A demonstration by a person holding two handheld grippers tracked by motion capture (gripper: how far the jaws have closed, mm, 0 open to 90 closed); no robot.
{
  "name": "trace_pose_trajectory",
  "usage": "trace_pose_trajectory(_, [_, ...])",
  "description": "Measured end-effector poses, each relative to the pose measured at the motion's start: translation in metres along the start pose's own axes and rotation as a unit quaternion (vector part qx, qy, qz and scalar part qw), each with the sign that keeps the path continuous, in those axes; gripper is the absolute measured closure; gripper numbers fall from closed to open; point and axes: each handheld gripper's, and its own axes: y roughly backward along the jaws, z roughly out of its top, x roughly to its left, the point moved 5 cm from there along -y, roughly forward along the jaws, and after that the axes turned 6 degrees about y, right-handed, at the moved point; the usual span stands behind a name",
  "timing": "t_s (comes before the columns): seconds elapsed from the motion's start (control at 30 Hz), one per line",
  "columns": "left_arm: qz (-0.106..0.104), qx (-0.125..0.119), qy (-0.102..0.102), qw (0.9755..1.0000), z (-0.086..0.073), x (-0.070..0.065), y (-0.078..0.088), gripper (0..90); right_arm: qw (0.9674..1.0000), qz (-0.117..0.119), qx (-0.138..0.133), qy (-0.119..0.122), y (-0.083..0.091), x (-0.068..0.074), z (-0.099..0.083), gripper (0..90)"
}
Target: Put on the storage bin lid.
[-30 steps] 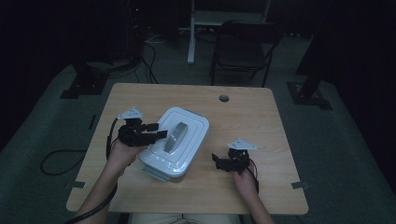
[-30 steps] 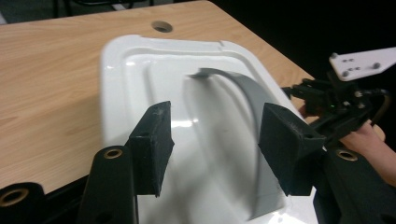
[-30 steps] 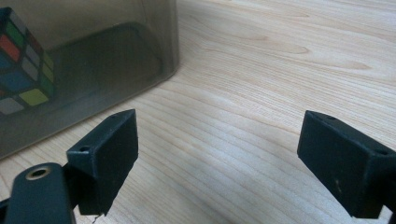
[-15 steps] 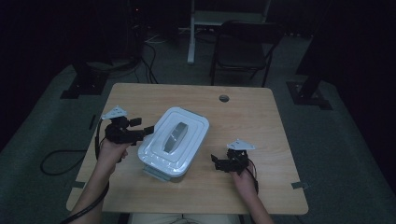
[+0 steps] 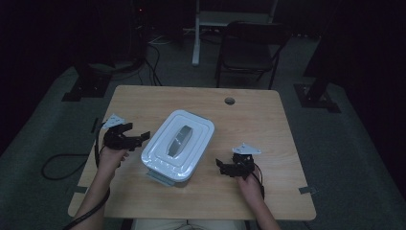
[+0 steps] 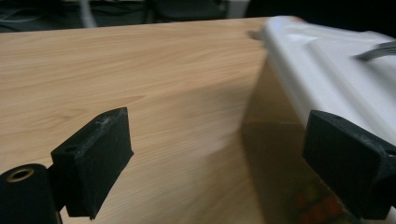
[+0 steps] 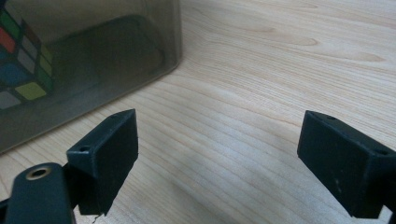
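Both grippers, left and right, flank my lidded box mid-table, jaws wide on nothing; the left's have just been opening. Closing unevenly could skid the box or pop its lid.

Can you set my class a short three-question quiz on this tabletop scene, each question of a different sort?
1. True or false: the lid sits on the storage box.
2. Which toy shows through the box's clear wall? A) a colour cube B) a ball C) a car
3. Fill in: the left gripper has its jaws ____, with nothing between them.

Key: 1 true. 2 A, the colour cube. 3 open; they have just been opening. The right gripper is open too, on the table.
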Motion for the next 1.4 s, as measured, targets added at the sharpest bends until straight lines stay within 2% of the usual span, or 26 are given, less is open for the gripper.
trace_pose_trajectory(0.07, [0.007, 0.0, 0.006, 1.0, -0.003, 0.004, -0.002, 9.2, 1.0, -0.002, 0.001, 0.001, -0.001, 0.0, 0.0, 12.3])
trace_pose_trajectory(0.13, [0.017, 0.014, 0.007, 0.9997, -0.008, 0.007, -0.007, 0.5, 1.0, -0.002, 0.002, -0.001, -0.001, 0.0, -0.001, 12.4])
trace_pose_trajectory(0.23, [0.026, 0.021, 0.003, 0.9994, -0.014, 0.01, -0.012, 0.5, 1.0, -0.004, 0.003, 0.0, -0.002, -0.001, -0.001, 12.4])
trace_pose_trajectory(0.33, [0.035, 0.031, -0.007, 0.9989, -0.026, 0.014, -0.026, 0.6, 0.9999, -0.01, 0.001, 0.0, -0.001, -0.001, -0.001, 12.4])
trace_pose_trajectory(0.47, [0.027, 0.036, -0.004, 0.999, -0.035, 0.015, -0.037, 0.6, 0.9998, -0.018, -0.003, -0.002, -0.002, -0.001, 0.0, 12.3])
trace_pose_trajectory(0.53, [0.035, 0.038, -0.002, 0.9986, -0.039, 0.017, -0.041, 0.6, 0.9998, -0.021, -0.003, -0.003, -0.003, -0.002, 0.0, 12.4])
trace_pose_trajectory(0.63, [0.031, 0.039, 0.0, 0.9988, -0.042, 0.017, -0.045, 0.6, 0.9996, -0.028, -0.002, -0.009, -0.006, -0.003, 0.001, 12.4])
trace_pose_trajectory(0.83, [0.029, 0.05, -0.009, 0.9983, -0.049, 0.016, -0.055, 0.6, 0.999, -0.041, 0.001, -0.015, -0.012, -0.004, 0.005, 12.4])
trace_pose_trajectory(0.93, [0.015, 0.047, -0.005, 0.9988, -0.051, 0.009, -0.057, 0.6, 0.9988, -0.043, 0.007, -0.021, -0.02, -0.004, 0.009, 12.7])
trace_pose_trajectory(1.07, [0.015, 0.047, -0.004, 0.9988, -0.052, 0.005, -0.056, 0.6, 0.9988, -0.038, 0.003, -0.03, -0.026, -0.003, 0.015, 12.7])
trace_pose_trajectory(1.23, [0.014, 0.048, -0.007, 0.9987, -0.054, -0.001, -0.055, 0.5, 0.9988, -0.041, -0.003, -0.028, -0.028, -0.001, 0.023, 12.7])
trace_pose_trajectory(1.3, [0.003, 0.056, -0.002, 0.9984, -0.057, -0.008, -0.055, 0.6, 0.9989, -0.038, -0.008, -0.028, -0.028, 0.0, 0.025, 12.6])
trace_pose_trajectory(1.4, [0.005, 0.061, -0.018, 0.998, -0.06, -0.023, -0.054, 0.6, 0.999, -0.034, -0.015, -0.025, -0.026, 0.001, 0.028, 12.7])
